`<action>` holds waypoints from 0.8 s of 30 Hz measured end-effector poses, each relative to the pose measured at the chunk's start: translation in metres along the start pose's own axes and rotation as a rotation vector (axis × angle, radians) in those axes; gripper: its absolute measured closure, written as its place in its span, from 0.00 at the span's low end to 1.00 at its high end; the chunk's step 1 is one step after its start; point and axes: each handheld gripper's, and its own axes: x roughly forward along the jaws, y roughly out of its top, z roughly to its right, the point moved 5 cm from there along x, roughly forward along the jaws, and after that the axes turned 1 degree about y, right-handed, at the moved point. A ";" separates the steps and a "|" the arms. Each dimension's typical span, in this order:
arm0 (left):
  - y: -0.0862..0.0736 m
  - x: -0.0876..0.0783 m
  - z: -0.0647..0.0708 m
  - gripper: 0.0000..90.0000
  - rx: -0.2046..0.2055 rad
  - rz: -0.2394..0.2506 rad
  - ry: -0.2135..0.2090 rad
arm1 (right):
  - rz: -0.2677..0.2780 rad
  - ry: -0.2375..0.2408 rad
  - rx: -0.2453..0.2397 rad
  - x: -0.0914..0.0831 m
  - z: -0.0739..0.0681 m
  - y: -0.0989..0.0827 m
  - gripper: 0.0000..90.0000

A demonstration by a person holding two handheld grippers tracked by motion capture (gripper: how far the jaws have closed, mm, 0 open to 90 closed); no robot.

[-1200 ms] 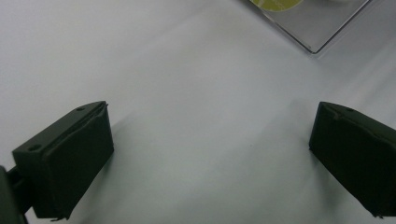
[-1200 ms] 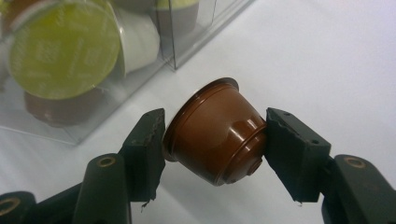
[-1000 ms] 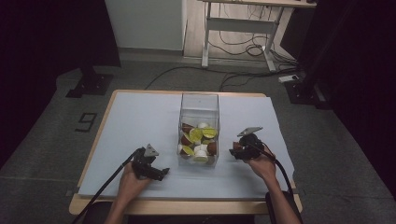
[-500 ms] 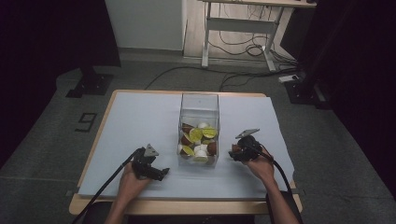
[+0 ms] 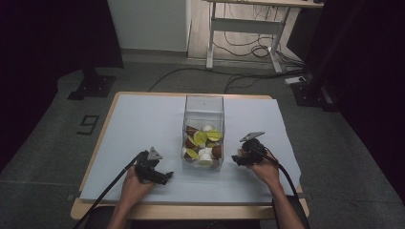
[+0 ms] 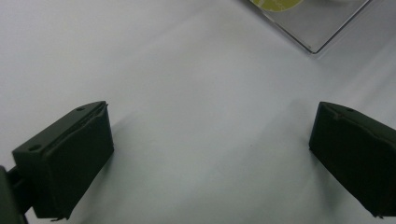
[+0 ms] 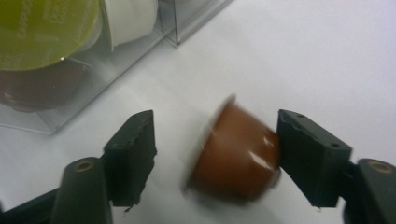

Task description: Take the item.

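Two tools: the left tool rests low on the counter with its jaws spread wide and nothing between them; the right tool sits just right of the clear box
Change: the right tool's jaws have just been opening, and a brown capsule lies between them, blurred, touching the right-hand pad while a clear gap shows at the other
Meaning: by my reading the capsule has been let go onto the counter beside the box, so one piece is out and the rest wait inside
Capsule place: on the counter, just outside the box's near corner, tipped on its side
Capsule shape: small tapered cup with a thin flared rim, glossy brown shell catching highlights
Box: straight transparent walls, hard plastic, open top, tall and narrow
Contents: more capsules heaped loosely, lime-green foil lids, white cups and dark brown ones
Counter surface: pale matte sheet over a wooden edge, smooth
Tool pads: black, blocky, matte
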 end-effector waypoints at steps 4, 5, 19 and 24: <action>0.000 0.000 0.000 0.00 0.000 0.000 0.000 | 0.018 0.001 0.002 -0.004 -0.001 0.002 0.24; 0.000 0.000 0.000 0.00 0.000 0.000 0.000 | 0.023 0.001 0.002 -0.006 -0.001 0.003 0.23; 0.000 0.000 0.000 0.00 0.000 0.000 0.000 | 0.056 -0.018 0.023 -0.030 0.002 0.002 0.16; 0.000 0.000 0.000 0.00 0.000 0.000 0.000 | 0.053 -0.041 0.027 -0.036 0.002 -0.005 0.15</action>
